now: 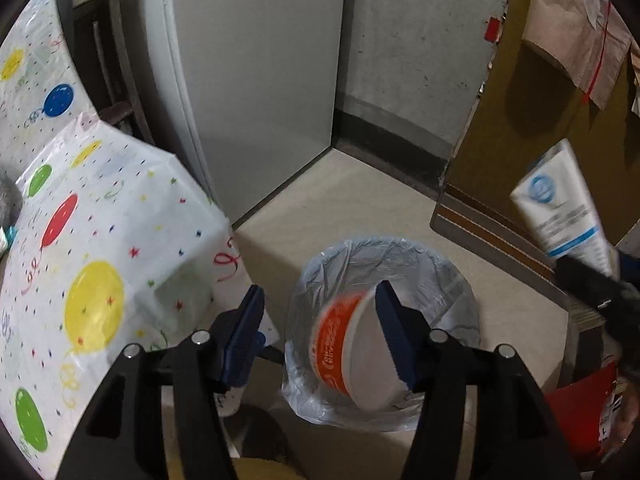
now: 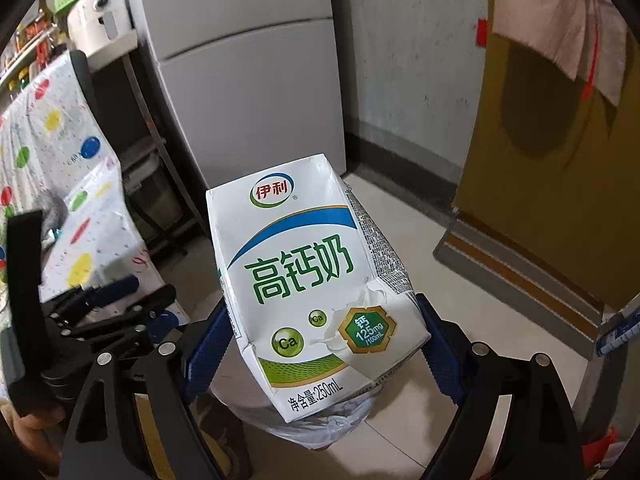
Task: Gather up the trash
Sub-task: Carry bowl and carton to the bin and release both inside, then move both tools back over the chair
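A white paper cup with an orange band [image 1: 340,348] hangs tilted and blurred over the trash bin with a clear liner [image 1: 384,260]. My left gripper [image 1: 320,292] is open. The cup lies against the right pad [image 1: 394,332], and the left pad [image 1: 244,336] stands well apart from it. My right gripper [image 2: 320,308] is shut on a white milk carton with green lettering [image 2: 304,280], dented at its lower corners. It holds the carton above the same bin liner [image 2: 320,428]. The carton [image 1: 560,208] also shows at the right of the left wrist view. The left gripper [image 2: 132,296] appears blurred at the left of the right wrist view.
A table under a balloon-print cloth [image 1: 80,240] stands left of the bin. A grey fridge [image 1: 256,100] stands behind, and a yellow door [image 1: 520,120] with a mat [image 1: 480,220] is on the right. A red item [image 1: 580,412] sits at the lower right. Pale tiled floor [image 1: 360,200] surrounds the bin.
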